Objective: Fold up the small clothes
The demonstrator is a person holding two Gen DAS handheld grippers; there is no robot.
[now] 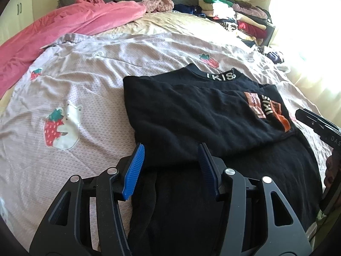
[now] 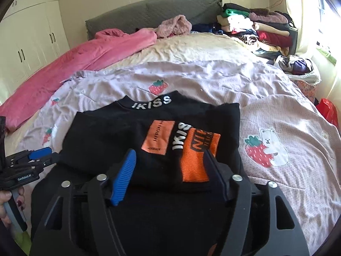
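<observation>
Garment: black top (image 2: 119, 136) lies partly folded on the bed, neck band reading IKISS at the far end, orange patches on its folded-over upper layer
Fold: a sleeve or side panel is laid across the body, its orange ribbed cuff (image 2: 198, 155) facing up near the front edge
Lower part: more black cloth spreads toward the camera under both tools, flat on the bedspread
Left gripper (image 1: 171, 168): jaws apart, blue pads (image 1: 134, 170) clear of the cloth, nothing between them; it hovers over the near left edge of the top
Right gripper (image 2: 168, 177): jaws standing wide, nothing clamped; the folded cuff lies just beyond and below the fingers
Hand: fingers (image 2: 20, 202) wrap the left tool's handle at the left edge of the right wrist view
Bedspread (image 1: 85, 98): pale lilac, strawberry and bear prints, wrinkled
Pink blanket (image 1: 64, 27): bunched along the far left of the bed
Clothes pile (image 2: 260, 25): stacked at the far right corner by the headboard, well apart from the top
Wardrobe (image 2: 27, 42): cream doors, left wall
</observation>
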